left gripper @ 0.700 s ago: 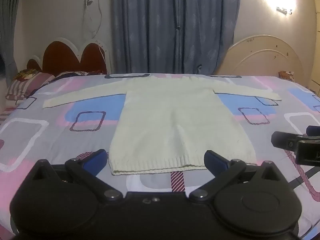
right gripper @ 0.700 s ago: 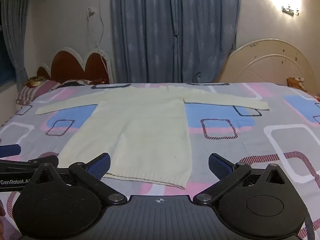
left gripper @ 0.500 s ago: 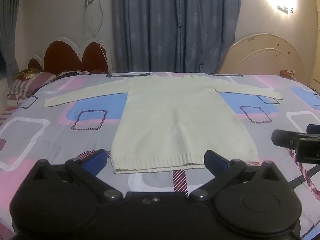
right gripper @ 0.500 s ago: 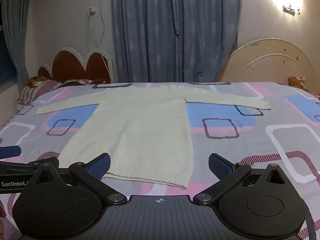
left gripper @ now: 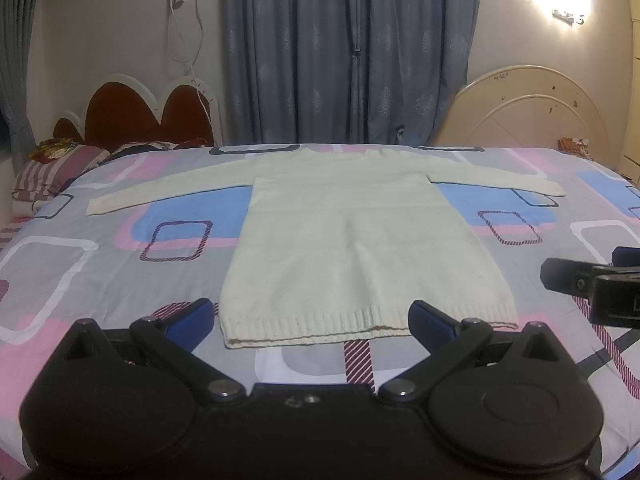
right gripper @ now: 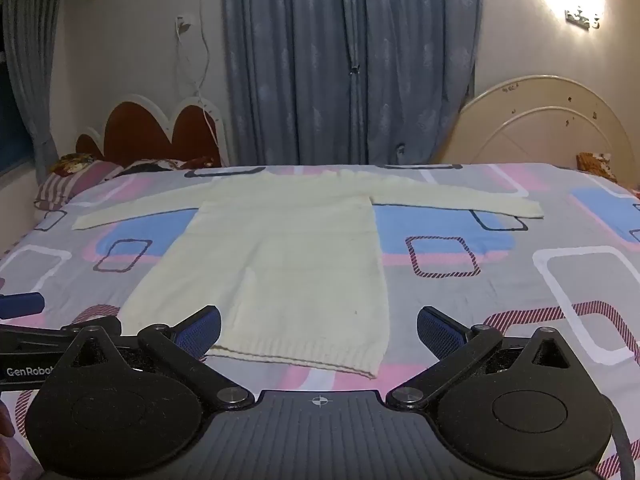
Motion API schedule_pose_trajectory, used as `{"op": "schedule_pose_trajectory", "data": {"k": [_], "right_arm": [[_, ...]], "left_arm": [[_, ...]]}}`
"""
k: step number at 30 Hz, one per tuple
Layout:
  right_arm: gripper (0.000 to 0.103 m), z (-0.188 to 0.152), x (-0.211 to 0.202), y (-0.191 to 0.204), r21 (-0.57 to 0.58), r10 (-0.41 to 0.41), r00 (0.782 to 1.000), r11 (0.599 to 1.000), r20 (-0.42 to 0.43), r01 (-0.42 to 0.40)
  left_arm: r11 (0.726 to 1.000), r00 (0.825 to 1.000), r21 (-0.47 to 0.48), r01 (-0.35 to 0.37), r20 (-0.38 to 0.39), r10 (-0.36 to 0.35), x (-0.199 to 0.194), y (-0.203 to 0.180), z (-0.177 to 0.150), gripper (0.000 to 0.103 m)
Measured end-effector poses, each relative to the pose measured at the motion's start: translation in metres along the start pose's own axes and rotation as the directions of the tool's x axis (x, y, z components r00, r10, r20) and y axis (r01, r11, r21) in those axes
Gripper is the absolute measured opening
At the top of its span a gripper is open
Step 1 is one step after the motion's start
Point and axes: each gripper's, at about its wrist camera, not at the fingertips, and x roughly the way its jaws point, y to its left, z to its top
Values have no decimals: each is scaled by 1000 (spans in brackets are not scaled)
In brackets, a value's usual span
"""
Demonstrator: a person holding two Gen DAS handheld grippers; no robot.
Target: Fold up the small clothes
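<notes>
One cream sweater lies flat on the bed, both sleeves spread wide, hem nearest the cameras. Two claws hover just short of that hem: the left claw and the right claw, each spread wide and holding nothing. One curtain hangs behind.

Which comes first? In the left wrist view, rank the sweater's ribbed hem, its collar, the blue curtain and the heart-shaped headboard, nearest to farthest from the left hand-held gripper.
1. Ribbed hem, just ahead of the left hand-held gripper.
2. Collar, at the far bed edge, centre.
3. Heart-shaped headboard, far left, and blue curtain, centre back wall: too close to call.
</notes>
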Motion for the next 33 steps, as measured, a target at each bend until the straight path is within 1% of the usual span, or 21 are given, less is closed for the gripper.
{"op": "schedule_pose_trajectory", "data": {"k": [33], "right_arm": [[103,0,0,4,-8,12,1000,1000,2,-12]], "left_arm": [[1000,1000,6,-2,0,2,-3,3,1,103]]}}
